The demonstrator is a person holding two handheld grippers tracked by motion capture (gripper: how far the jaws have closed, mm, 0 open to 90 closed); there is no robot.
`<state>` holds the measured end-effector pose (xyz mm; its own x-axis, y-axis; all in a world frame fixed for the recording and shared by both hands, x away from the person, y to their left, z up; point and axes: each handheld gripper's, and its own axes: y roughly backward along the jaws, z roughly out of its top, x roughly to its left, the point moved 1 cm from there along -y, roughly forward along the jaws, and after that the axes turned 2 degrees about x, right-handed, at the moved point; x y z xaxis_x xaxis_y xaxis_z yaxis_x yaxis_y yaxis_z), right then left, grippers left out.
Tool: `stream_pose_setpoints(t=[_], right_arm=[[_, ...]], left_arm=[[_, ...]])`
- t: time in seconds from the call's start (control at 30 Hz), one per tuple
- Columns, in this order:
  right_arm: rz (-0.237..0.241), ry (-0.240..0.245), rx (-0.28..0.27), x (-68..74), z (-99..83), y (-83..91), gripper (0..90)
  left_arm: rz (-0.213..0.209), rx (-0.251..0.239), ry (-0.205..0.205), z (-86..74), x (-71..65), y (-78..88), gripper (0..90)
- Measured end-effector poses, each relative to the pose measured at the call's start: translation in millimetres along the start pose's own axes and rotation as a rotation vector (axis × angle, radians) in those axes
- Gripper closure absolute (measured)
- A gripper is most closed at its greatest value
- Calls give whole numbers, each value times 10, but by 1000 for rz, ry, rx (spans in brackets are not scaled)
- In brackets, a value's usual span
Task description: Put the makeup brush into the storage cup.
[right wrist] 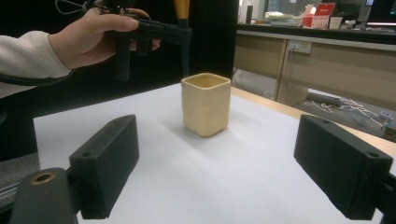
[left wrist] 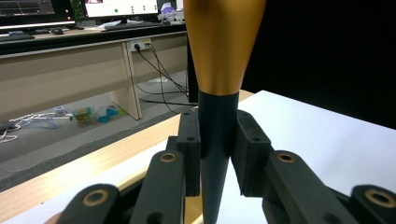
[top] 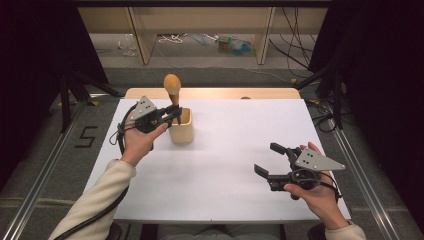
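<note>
A cream square cup (top: 181, 128) stands on the white table (top: 225, 190) left of centre. Over its mouth, my left gripper (top: 176, 114) is shut on the dark tapered shaft (left wrist: 215, 140) of a utensil that stands upright, its golden rounded head (top: 172, 83) on top. I cannot tell whether the shaft's tip reaches inside the cup. My right gripper (top: 266, 158) rests open near the front right, its jaws wide with nothing between them, pointing at the cup (right wrist: 206, 103). The right gripper view also shows the left gripper (right wrist: 159, 32) and the shaft (right wrist: 185, 56) above the cup.
The table's wooden far edge (top: 215, 93) lies just behind the cup. Beyond it are desk legs (top: 142, 37) and loose cables and clutter (top: 232, 44) on the floor. Black curtains and metal rails (top: 45, 165) flank the table.
</note>
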<state>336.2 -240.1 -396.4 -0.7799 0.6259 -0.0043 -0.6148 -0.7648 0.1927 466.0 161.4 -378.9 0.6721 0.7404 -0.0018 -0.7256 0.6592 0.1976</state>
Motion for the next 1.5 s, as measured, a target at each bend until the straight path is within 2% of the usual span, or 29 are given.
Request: stream_pose_setpoints(t=[0.5, 0.63, 1.03, 1.13, 1.5], right_arm=[[-17, -4, 2, 0, -5, 7, 152], [-4, -4, 4, -5, -7, 8, 152], [-6, -4, 2, -5, -8, 12, 151], [1, -29, 18, 10, -11, 21, 152], [8, -33, 13, 14, -14, 12, 152]], left_arm=[[4, -6, 3, 27, 17, -68, 743], [8, -7, 1, 37, 34, -82, 743], [22, -9, 7, 26, 70, -135, 744], [23, -8, 9, 22, 78, -147, 744], [32, -9, 8, 11, 110, -194, 743]])
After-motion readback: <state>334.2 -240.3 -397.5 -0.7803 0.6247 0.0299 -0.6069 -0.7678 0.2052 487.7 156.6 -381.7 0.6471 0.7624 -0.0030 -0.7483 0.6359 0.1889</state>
